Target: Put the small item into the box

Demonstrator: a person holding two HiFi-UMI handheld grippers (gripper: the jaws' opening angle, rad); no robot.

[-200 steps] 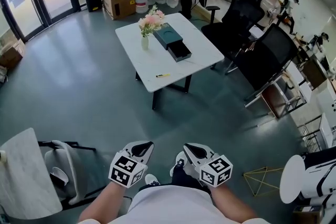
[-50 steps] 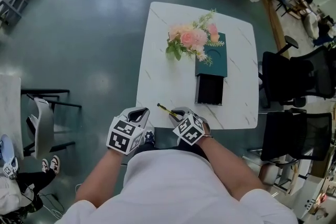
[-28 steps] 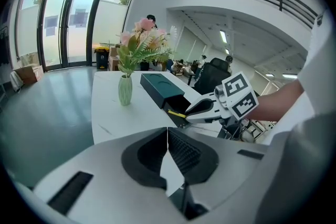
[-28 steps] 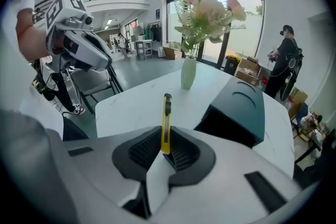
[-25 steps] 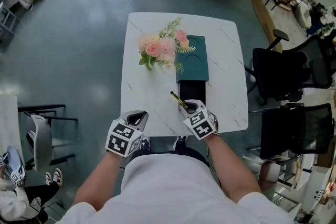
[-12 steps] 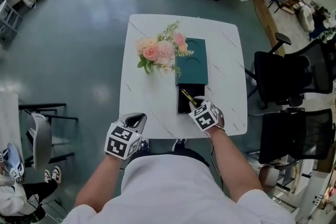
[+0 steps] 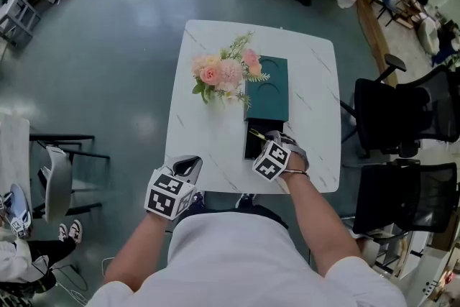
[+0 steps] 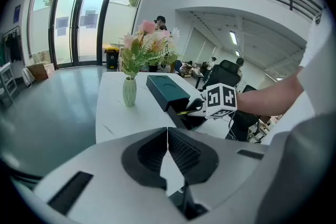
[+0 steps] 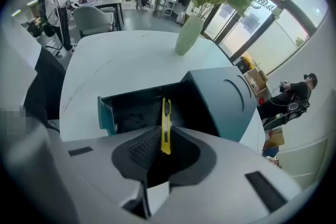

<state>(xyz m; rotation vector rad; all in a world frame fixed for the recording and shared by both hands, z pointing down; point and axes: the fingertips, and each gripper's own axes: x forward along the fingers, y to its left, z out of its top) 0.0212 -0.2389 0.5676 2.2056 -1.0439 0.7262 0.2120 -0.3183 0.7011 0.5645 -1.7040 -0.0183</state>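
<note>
Spanning the middle of the head view, the white table (image 7: 208, 147) carries a vase of pink flowers (image 7: 223, 73). Just to the vase's right lies a teal box (image 7: 267, 86). The box's dark drawer (image 7: 251, 149) stands slid out toward the person, its open top facing up.

The right gripper (image 7: 264, 141) is directly at that drawer, over its near end. The left gripper (image 7: 185, 169) hangs at the table's near edge, well apart from the box. Its jaws are pressed together with nothing between them, so the right one is plainly the nearer of the two.

In the right gripper view the jaws are clamped narrow on the small item, a yellow utility cutter (image 9: 166, 126), gripped by its rear end. Its long axis runs straight ahead along the gripper's own line. The free tip reaches out over the drawer's black interior (image 9: 136, 107) toward the box's teal body (image 9: 226, 97).

The cutter therefore already lies above the opening rather than beside it. I cannot tell whether its tip touches the drawer floor.

As I judge it, the coming move turns on height and tilt. The held end sits near the drawer's front wall (image 9: 106, 113), so a slight push forward and down before letting go would land the whole length inside.
</note>
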